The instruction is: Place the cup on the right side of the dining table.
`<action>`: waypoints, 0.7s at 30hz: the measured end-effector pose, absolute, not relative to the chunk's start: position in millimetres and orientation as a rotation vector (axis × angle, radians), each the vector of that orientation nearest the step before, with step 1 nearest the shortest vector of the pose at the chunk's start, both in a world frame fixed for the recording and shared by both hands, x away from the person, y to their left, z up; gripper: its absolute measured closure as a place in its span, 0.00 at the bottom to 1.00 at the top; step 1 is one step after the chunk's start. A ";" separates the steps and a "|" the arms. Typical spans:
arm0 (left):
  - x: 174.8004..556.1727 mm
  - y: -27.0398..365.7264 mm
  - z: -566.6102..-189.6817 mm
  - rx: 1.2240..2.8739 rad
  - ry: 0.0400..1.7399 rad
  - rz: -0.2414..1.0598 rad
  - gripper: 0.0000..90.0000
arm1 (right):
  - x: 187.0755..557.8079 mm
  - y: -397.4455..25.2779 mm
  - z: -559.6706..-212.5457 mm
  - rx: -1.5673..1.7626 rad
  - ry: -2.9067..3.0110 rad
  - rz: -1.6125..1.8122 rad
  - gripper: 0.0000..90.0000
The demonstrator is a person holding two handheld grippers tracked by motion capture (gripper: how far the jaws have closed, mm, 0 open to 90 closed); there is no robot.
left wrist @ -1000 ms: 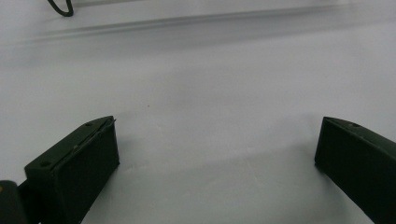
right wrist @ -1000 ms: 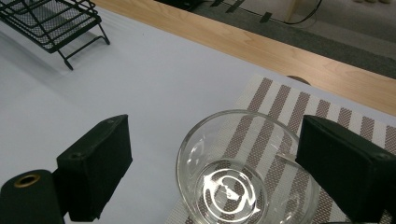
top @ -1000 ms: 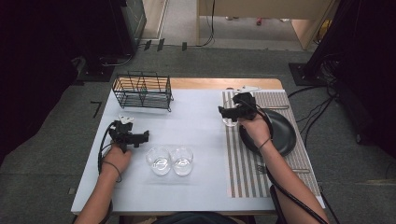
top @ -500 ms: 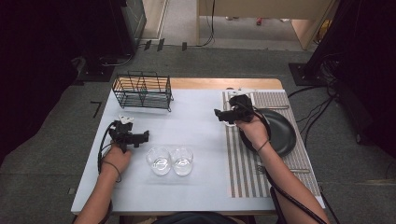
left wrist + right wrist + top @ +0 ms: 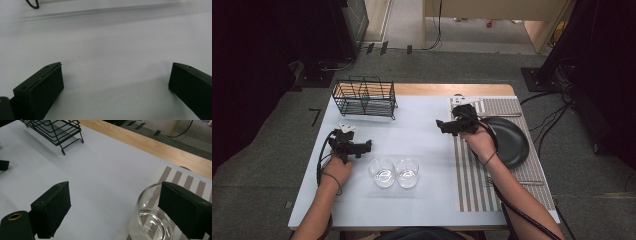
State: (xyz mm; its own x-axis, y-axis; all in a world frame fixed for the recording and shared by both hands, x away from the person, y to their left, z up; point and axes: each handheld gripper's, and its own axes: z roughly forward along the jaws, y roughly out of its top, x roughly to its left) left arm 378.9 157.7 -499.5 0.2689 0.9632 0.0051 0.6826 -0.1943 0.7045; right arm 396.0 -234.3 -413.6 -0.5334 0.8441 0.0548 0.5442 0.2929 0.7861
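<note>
Two clear glass bowls (image 5: pixel 394 172) sit touching side by side near the front of the worktop (image 5: pixel 422 140), and a third glass bowl (image 5: pixel 150 220), round, see-through and thick-rimmed, stands on the striped mat (image 5: pixel 175 180) at its left edge. The right tool (image 5: pixel 113 212) hangs over that edge with its jaws wide apart and holding nothing, one jaw above the bowl's rim; the right hand (image 5: pixel 479 141) reaches forward from the dark plate (image 5: pixel 512 142). Left of the two bowls, the left tool (image 5: pixel 116 82) lies low over bare worktop, spread wide and empty, the left hand (image 5: pixel 337 167) behind it.
</note>
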 end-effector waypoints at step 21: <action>379.1 157.5 -499.5 1.951 1.483 0.613 0.00 | 388.0 -216.7 -416.4 1.189 2.256 1.138 0.12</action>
